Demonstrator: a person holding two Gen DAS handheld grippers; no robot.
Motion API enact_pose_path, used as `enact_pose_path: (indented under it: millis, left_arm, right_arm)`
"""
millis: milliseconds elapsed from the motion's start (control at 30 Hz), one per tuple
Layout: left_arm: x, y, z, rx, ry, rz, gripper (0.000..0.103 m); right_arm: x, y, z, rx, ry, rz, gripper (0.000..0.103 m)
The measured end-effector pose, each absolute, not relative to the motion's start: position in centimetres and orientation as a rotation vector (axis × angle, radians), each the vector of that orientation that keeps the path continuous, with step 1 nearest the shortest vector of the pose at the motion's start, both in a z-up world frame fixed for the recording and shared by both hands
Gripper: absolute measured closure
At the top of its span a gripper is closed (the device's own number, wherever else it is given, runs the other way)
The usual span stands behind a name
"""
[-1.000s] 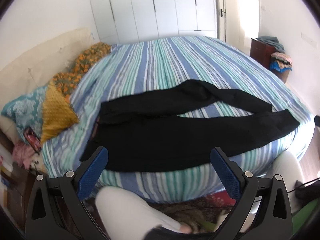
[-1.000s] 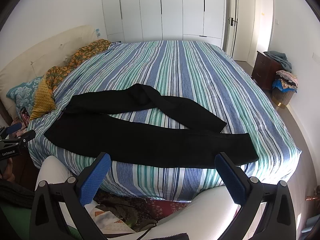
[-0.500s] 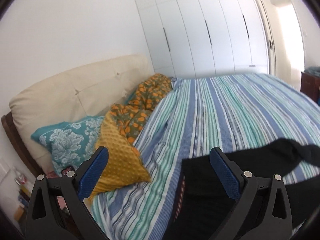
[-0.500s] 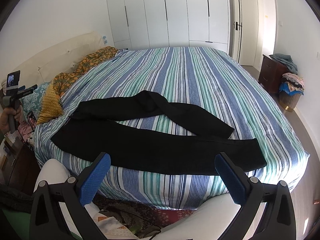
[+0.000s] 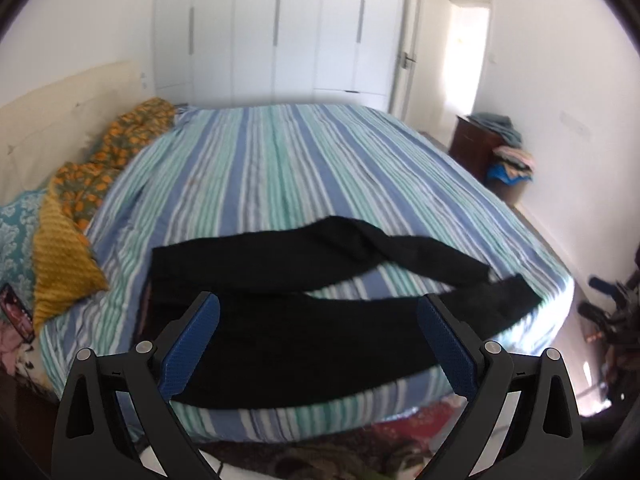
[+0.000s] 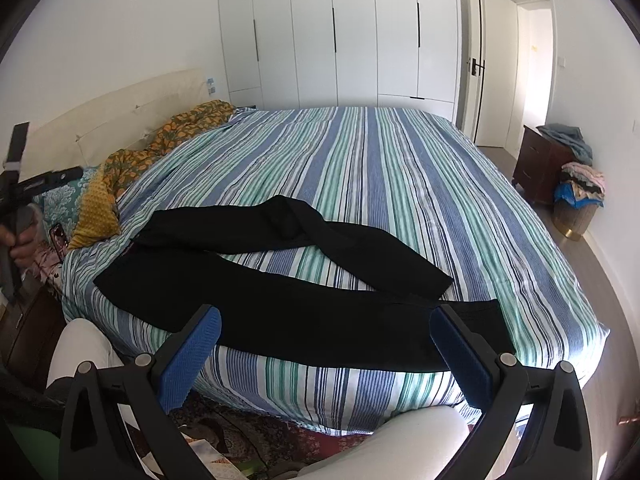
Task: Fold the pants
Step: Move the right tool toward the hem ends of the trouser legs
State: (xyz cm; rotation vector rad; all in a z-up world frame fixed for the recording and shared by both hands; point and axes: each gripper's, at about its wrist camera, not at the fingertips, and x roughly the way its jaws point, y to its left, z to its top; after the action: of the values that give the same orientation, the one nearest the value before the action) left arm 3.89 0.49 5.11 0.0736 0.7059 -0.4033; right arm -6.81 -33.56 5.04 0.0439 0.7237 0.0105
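Black pants [image 5: 304,340] [image 6: 280,304] lie spread across the near side of a striped bed [image 5: 280,168] [image 6: 360,168], waist to the left, legs to the right. The far leg bends and crosses toward the near one. My left gripper [image 5: 318,344] hangs open above the near edge of the bed, nothing between its blue pads. My right gripper [image 6: 326,356] is open too, held back from the bed edge and empty. In the right wrist view the left gripper's body [image 6: 24,188] shows at the far left, held up in a hand [image 6: 16,240].
Pillows in yellow [image 6: 96,216], orange floral [image 6: 168,140] and teal lie along the cream headboard [image 6: 112,112] at left. A dark dresser [image 6: 544,172] and a basket of clothes [image 6: 576,204] stand at right. White wardrobe doors fill the back wall. White-clad knees [image 6: 400,440] press near the bed edge.
The left gripper swung up and left toward the headboard, then back to face the pants. The right gripper rose slightly and stayed aimed at the pants. Both stayed open.
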Motion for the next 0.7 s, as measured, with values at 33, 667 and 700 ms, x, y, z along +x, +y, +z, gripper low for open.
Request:
enact_pose_path:
  millis: [33, 667, 700]
  left_arm:
    - [1.7, -1.1, 5.7, 0.115, 0.694, -0.423, 0.003]
    - [0.6, -5.2, 0.7, 0.11, 0.641, -0.347, 0.001]
    - [1.0, -5.2, -0.1, 0.116, 0.659, -0.335, 0.001]
  right_arm:
    - [-6.9, -34.1, 5.3, 0.052, 0.721, 0.001, 0.0]
    - [-5.7, -33.8, 6.8, 0.117, 0.626, 0.074, 0.0]
    - [-5.0, -33.7, 6.0, 0.11, 0.646, 0.084, 0.0]
